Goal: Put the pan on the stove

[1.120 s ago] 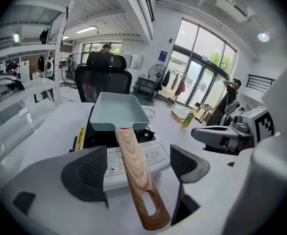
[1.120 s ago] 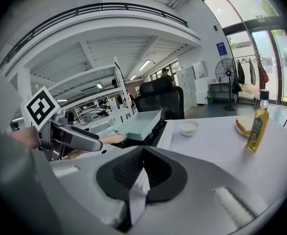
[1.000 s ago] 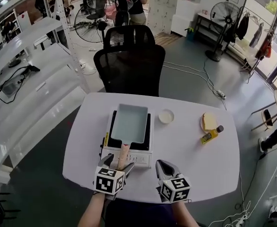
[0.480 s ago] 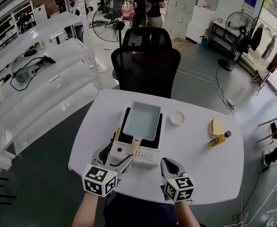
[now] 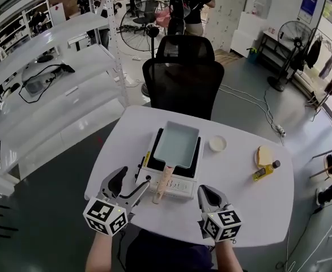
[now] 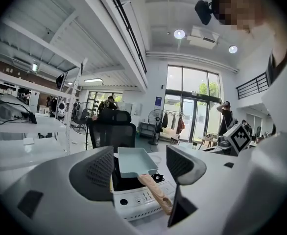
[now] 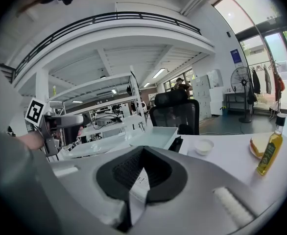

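Observation:
A light blue rectangular pan (image 5: 176,144) rests on the white portable stove (image 5: 172,185) at the middle of the table. Its wooden handle (image 5: 164,183) points back toward me over the stove's front. My left gripper (image 5: 130,184) hangs left of the handle's end, apart from it. Its jaws are closing with nothing between them. From the left gripper view the pan (image 6: 134,161) and the handle (image 6: 156,194) lie ahead of the left gripper (image 6: 139,156). My right gripper (image 5: 208,195) is shut and empty, right of the handle, near the stove's front corner. In its own view the right gripper (image 7: 142,153) has its pads together.
A small white bowl (image 5: 217,144) sits right of the stove. Further right are a slice of bread on a plate (image 5: 263,155) and an oil bottle (image 5: 265,170). A black office chair (image 5: 183,81) stands behind the white table (image 5: 256,208). White shelving (image 5: 47,84) runs along the left.
My left gripper has come off the pan's handle and drawn back to the left. The pan has stayed on the stove. The right gripper has kept its place.

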The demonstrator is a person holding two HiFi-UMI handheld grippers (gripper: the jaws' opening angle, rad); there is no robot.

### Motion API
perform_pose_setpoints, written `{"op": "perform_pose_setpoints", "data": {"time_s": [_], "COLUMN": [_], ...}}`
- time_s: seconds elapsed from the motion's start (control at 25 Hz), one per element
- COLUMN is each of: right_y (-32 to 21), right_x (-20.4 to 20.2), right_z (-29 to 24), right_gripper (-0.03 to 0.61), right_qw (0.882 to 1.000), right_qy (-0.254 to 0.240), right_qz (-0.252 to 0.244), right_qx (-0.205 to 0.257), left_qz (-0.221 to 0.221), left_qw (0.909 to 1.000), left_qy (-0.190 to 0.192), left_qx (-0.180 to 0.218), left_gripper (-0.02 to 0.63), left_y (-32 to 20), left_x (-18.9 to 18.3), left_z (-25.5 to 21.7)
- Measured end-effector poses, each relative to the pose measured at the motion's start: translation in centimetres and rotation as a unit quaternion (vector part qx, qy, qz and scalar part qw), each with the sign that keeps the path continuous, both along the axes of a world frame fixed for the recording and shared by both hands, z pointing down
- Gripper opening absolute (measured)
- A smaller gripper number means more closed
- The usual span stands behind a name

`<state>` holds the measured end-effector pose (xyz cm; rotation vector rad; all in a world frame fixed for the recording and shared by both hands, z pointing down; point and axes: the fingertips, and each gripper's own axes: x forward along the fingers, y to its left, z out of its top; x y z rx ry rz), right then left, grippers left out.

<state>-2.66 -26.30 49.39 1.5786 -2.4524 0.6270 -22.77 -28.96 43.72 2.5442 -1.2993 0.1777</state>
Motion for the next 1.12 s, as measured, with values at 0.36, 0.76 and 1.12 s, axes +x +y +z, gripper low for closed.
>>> {"op": "perform_pose_setpoints", "data": {"time_s": [0.36,0.76,1.12], "right_y": [0.2,0.3,0.2], "right_x": [-1.0,0.4,1.7], "right_z": [-1.9,-2.7,-3.2], "right_gripper": [0.002,0.002,0.002], "right_qw": [1.0,0.999,0.998], "right_qy": [-0.005,-0.002,0.002], "right_qz": [-0.01,0.011,0.03], "right_qx": [0.023,0.039,0.048], "left_qz": [-0.058,-0.072,-0.046], "left_qw": [0.9981,0.9967,0.997], "left_qy": [0.001,-0.017,-0.011], "left_qx": [-0.019,-0.034,-0.062], "left_gripper": [0.087,0.009,0.009], "left_y": [-0.1,0.1,0.2], "left_x": [-2.9,-2.8,-0.7], "left_z": [0.6,2.3,3.4]}}
